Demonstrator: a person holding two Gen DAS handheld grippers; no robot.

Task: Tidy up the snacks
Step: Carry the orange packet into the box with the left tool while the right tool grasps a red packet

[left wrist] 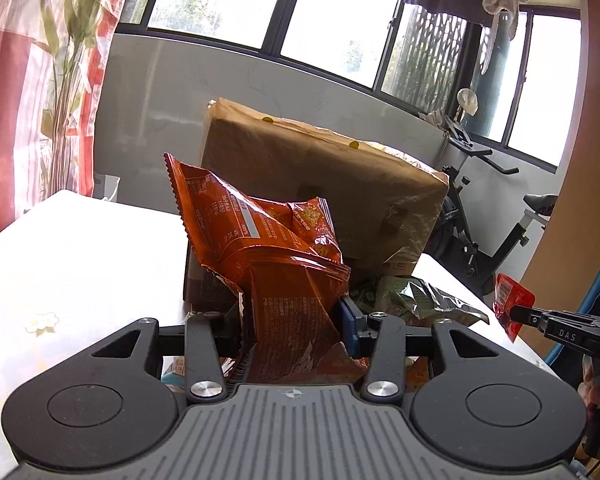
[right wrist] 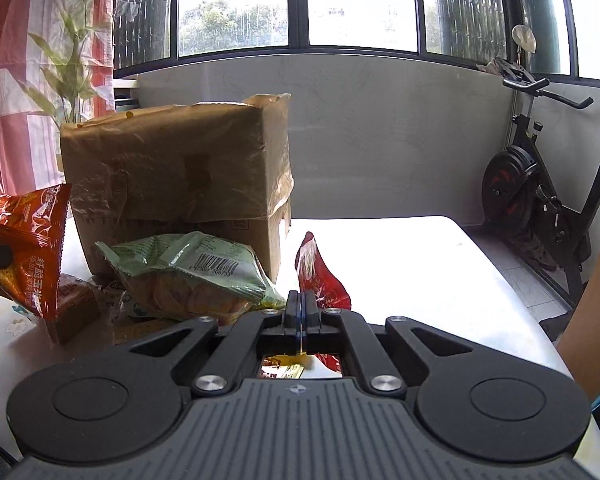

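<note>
Crinkled foil fills my left view: the orange snack bag point(left wrist: 268, 248) stands clamped between the pads of my left gripper point(left wrist: 296, 324), in front of the taped cardboard box point(left wrist: 320, 184) on the white table point(left wrist: 80, 264). It looks light and puffy, so I judge a hold low on the pouch is safest.

From the right view, my right gripper point(right wrist: 301, 312) is pinched fully together on the thin red packet point(right wrist: 314, 276), beside the green snack bag point(right wrist: 192, 268). That slick film could slide, so I would take it by a sealed edge.
</note>
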